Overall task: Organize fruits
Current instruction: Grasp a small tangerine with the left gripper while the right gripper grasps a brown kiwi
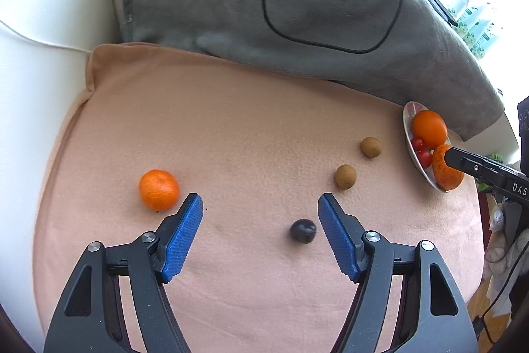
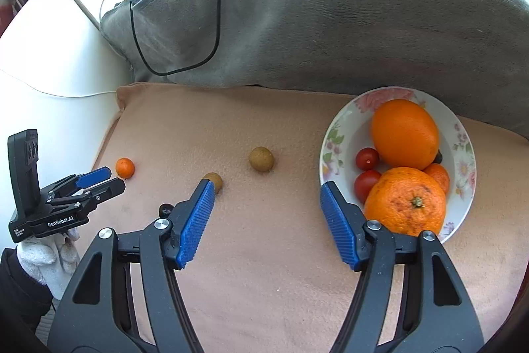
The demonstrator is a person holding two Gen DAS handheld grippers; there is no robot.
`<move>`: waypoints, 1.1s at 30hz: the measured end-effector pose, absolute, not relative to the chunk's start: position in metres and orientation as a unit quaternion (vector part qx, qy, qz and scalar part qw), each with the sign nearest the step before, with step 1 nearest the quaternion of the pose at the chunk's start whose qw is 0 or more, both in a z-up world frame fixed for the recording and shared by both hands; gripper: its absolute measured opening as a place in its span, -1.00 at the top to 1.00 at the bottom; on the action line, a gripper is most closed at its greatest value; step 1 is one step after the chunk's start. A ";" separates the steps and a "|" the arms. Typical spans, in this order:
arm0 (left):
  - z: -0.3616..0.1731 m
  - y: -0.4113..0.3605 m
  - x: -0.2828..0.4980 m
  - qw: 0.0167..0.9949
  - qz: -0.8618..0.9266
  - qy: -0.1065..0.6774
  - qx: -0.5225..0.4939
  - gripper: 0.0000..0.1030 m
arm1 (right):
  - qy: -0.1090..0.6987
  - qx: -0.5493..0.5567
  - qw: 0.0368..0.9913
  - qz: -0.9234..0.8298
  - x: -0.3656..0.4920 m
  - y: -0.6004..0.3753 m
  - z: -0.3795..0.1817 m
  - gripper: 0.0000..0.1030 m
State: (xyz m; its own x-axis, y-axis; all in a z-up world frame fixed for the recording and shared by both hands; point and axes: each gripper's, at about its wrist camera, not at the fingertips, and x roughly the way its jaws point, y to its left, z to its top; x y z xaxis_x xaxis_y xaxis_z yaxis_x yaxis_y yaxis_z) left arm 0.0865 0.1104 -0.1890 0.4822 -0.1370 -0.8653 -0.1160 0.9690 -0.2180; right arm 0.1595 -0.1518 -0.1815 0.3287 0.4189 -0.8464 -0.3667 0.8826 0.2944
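Note:
On a peach cushion (image 1: 231,128) lie a small mandarin (image 1: 158,189), a dark plum (image 1: 303,231) and two brown kiwis (image 1: 345,176) (image 1: 370,147). My left gripper (image 1: 261,204) is open and empty, the plum just inside its right finger, the mandarin beside its left finger. A floral bowl (image 2: 344,124) holds two large oranges (image 2: 405,133) (image 2: 405,200), a small mandarin and two cherry tomatoes (image 2: 367,158). My right gripper (image 2: 266,191) is open and empty beside the bowl's left rim. One kiwi (image 2: 214,180) sits behind its left finger, the other kiwi (image 2: 261,158) further back.
A grey blanket (image 1: 297,5) with a black cable (image 1: 330,45) rises behind the cushion. A white surface (image 1: 39,81) lies to the left. In the right wrist view the left gripper (image 2: 109,177) reaches toward the mandarin (image 2: 125,167).

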 end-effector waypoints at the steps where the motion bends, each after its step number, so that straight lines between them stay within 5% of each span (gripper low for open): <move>1: -0.191 0.116 0.084 0.851 0.001 0.509 -0.128 -0.40 | 0.529 0.022 0.812 0.246 0.159 -0.147 -0.183 -0.34; 18: -0.224 0.173 0.082 0.837 0.039 0.514 -0.184 -0.35 | 0.556 -0.040 0.778 0.291 0.164 -0.069 -0.221 -0.24; 27: -0.237 0.183 0.086 0.833 0.040 0.521 -0.182 -0.14 | 0.572 -0.052 0.765 0.292 0.169 -0.053 -0.240 -0.14; 31: -0.240 0.185 0.088 0.832 0.040 0.523 -0.181 -0.11 | 0.579 -0.060 0.758 0.294 0.172 -0.047 -0.246 0.16; 33: -0.241 0.185 0.089 0.832 0.039 0.522 -0.181 -0.11 | 0.582 -0.065 0.756 0.291 0.174 -0.045 -0.250 0.17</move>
State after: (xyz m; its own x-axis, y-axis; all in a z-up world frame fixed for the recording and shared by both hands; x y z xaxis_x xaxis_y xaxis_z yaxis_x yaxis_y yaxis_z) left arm 0.0893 0.1853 -0.2410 0.4515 -0.1237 -0.8837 -0.2546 0.9313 -0.2604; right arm 0.1735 -0.0446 -0.2500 0.1525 0.3638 -0.9189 -0.5154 0.8226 0.2401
